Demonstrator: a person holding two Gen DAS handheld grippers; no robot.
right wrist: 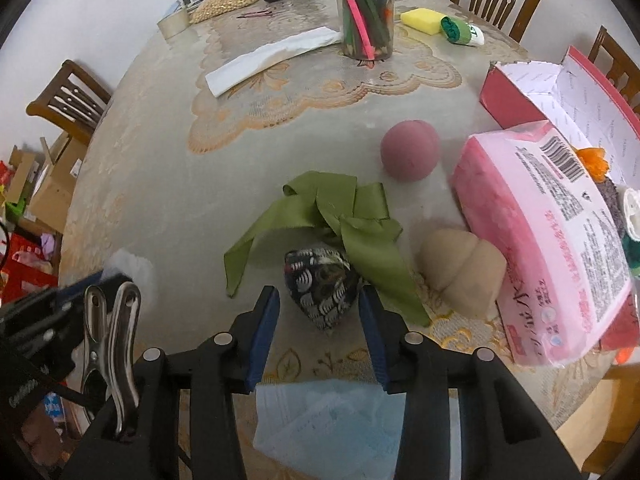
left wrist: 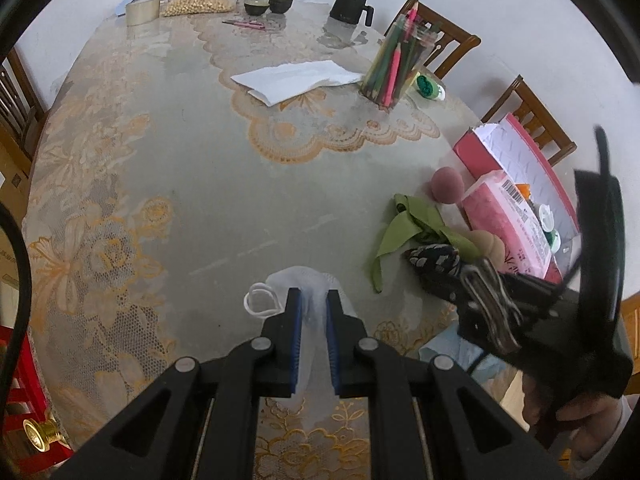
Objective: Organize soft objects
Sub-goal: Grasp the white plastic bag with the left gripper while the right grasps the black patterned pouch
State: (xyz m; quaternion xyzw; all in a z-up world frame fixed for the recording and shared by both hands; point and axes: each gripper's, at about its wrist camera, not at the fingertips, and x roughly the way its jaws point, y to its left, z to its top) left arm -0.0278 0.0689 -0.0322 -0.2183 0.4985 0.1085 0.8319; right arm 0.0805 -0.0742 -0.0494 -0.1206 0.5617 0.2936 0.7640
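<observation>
My left gripper (left wrist: 314, 300) is shut on a white face mask (left wrist: 298, 280), which hangs between its blue pads with an ear loop out to the left. My right gripper (right wrist: 320, 300) points down at the table and stands open. A black-and-white patterned pouch (right wrist: 320, 288) lies between its pads, with small gaps on both sides. A crumpled green ribbon (right wrist: 340, 216) touches the pouch's far side. A pink ball (right wrist: 410, 150), a beige plush lump (right wrist: 460, 272) and a pink tissue pack (right wrist: 540, 240) lie to the right.
An open red box (right wrist: 516, 96) stands at the right edge behind the tissue pack. A light blue mask (right wrist: 316, 412) lies under the right gripper. Farther back are a jar of pencils (right wrist: 366, 12), a white paper towel (right wrist: 272, 60) and a yellow sponge (right wrist: 420, 20). Chairs ring the table.
</observation>
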